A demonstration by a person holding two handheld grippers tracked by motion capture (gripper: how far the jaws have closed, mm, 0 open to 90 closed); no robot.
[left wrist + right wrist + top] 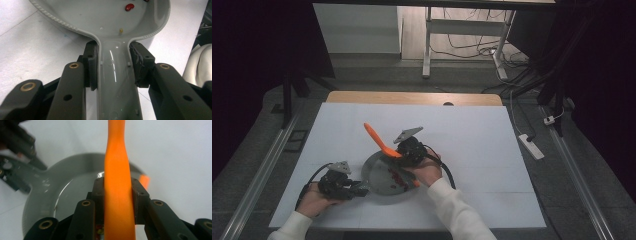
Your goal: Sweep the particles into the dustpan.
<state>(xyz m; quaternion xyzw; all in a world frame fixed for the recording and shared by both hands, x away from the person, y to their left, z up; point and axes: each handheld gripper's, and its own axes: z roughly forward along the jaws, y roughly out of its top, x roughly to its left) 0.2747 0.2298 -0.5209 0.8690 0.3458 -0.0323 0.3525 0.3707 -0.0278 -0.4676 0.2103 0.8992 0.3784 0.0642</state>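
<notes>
Glossy grey plastic pan (105, 20); smooth orange plastic spatula (117, 192).

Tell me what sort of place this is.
Probably a lab or workshop set up for recording, not a kitchen. A white-covered table stands on a grey floor, loose cables trail under a desk frame behind it, and a power strip lies beside the table.

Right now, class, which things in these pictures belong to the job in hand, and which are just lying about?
In the job:
- grey pan, handle clamped in the left hand-held gripper
- orange spatula, clamped in the right hand-held gripper
- red beans in the pan

Lying about:
- power strip on the floor
- white desk frame behind
</notes>
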